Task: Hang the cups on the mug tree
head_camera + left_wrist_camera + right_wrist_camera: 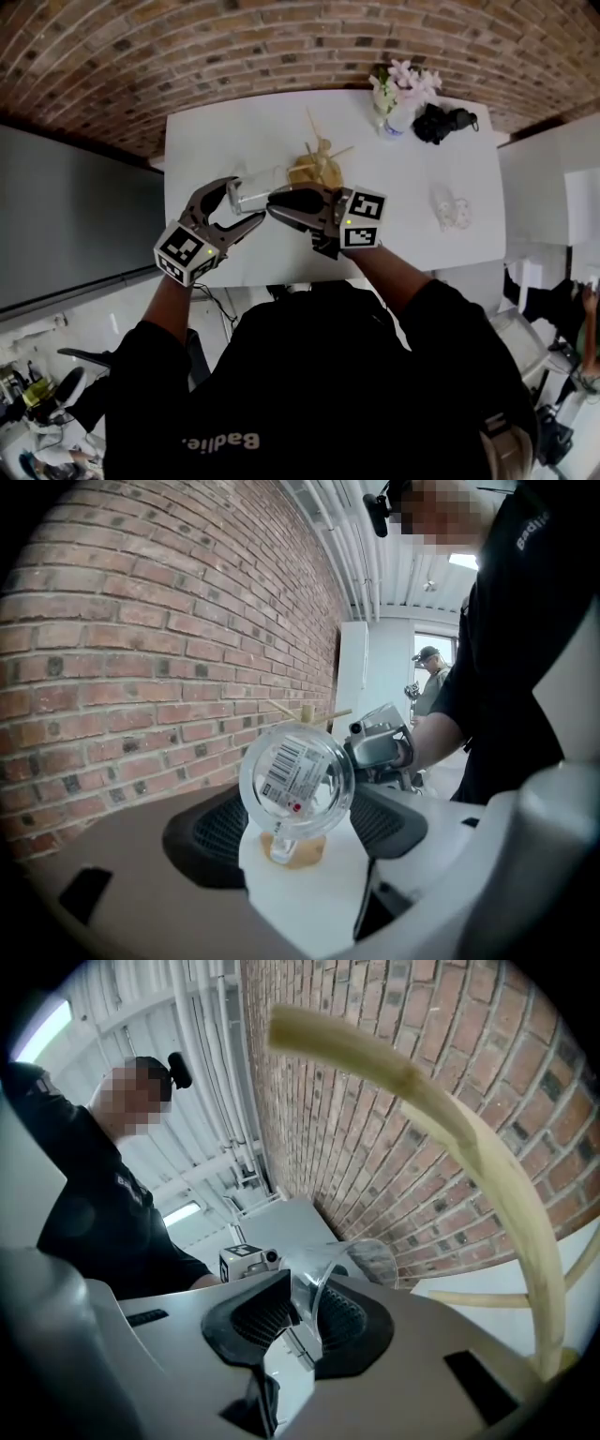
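The cup (296, 778) is clear glass, so I judge it stiff, smooth and breakable, fairly light, and liable to slip or chip if pinched hard on the thin rim. The safer hold is across its round body, leaving the handle free for a peg. That is how the left hand-held gripper (300, 829) has it. Its jaws are clamped on either side of the cup's body, which lies on its side in the air with the labelled base towards this gripper's camera. A clear lug hangs beneath, probably the handle. The right hand-held gripper (305, 1312) comes from the opposite side to the cup's mouth. Its jaws stand a little apart with the glass wall between them, one pad inside and one outside, and I see no firm press. In the head view both forearms reach forward over the near edge of the worktop (234, 131), the gripper tips almost meeting at the cup. The wooden mug tree (317, 164) stands just beyond the right gripper, and one curved peg (487, 1166) arches over its right side.
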Action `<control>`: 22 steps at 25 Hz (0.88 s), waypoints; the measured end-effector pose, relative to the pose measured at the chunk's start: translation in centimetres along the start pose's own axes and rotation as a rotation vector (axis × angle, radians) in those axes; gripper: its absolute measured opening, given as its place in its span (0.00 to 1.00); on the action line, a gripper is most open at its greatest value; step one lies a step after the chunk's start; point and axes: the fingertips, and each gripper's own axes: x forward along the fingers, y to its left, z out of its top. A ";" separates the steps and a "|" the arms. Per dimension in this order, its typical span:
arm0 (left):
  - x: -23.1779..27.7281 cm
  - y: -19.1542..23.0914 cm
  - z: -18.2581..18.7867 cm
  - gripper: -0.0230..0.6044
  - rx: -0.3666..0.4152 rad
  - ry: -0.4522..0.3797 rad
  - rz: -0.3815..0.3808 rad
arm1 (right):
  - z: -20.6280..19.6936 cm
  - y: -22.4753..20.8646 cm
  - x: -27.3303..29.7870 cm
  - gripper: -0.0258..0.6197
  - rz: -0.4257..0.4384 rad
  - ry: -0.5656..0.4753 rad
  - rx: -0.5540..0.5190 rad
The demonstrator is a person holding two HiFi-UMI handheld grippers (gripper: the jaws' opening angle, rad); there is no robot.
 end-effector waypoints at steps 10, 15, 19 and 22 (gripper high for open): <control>2.4 0.8 -0.8 0.57 0.005 0.051 -0.024 | -0.2 -2.5 -1.5 0.19 -0.035 -0.056 0.090; 3.4 1.1 -1.4 0.57 -0.007 0.072 -0.022 | -0.6 -3.7 -2.1 0.19 -0.039 -0.071 0.146; 4.0 1.2 -1.7 0.57 -0.014 0.077 -0.024 | -0.8 -4.3 -2.5 0.20 -0.045 -0.078 0.181; 4.5 1.2 -2.0 0.57 -0.019 0.078 -0.024 | -1.1 -4.8 -2.8 0.20 -0.055 -0.064 0.190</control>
